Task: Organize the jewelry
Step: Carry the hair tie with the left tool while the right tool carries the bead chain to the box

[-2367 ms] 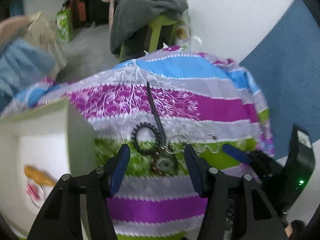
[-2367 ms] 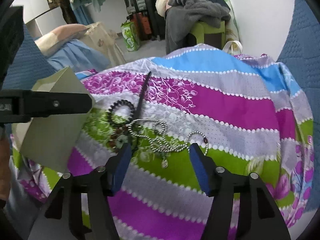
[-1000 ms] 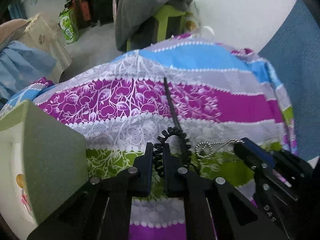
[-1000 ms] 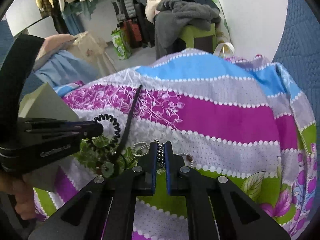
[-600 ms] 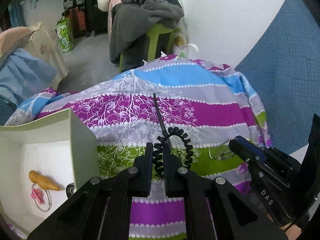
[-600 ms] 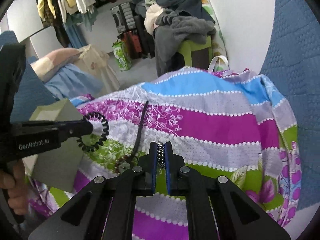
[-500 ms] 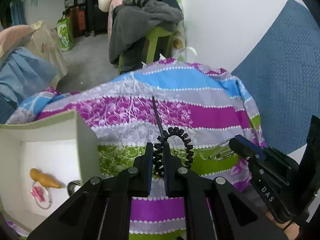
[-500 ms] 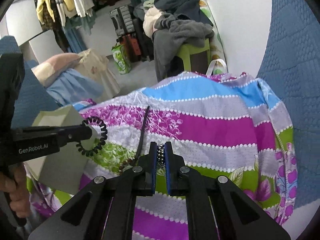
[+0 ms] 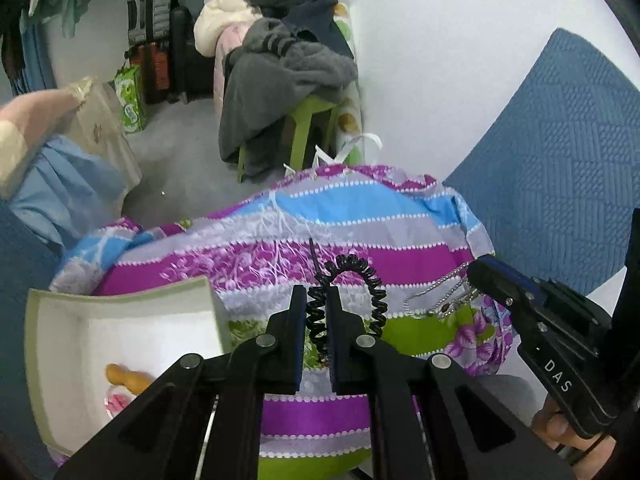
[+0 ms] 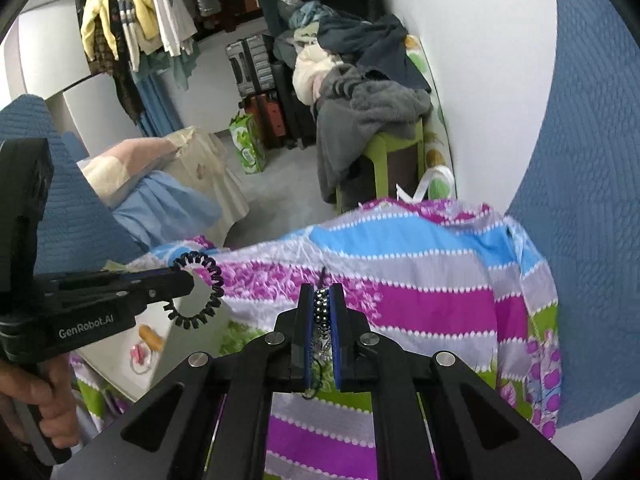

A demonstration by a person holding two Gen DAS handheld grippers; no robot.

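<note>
A black coiled hair tie (image 9: 362, 280) sits pinched in the left gripper (image 9: 317, 312) above the striped floral cloth (image 9: 400, 216), with the open pale cardboard box (image 9: 120, 308) to its left. To its right a silver beaded chain (image 9: 444, 298) hangs from the right gripper (image 10: 321, 316). Behind the cloth stands a green plastic stool (image 9: 308, 128) under a heap of grey clothes (image 9: 280, 76).
</note>
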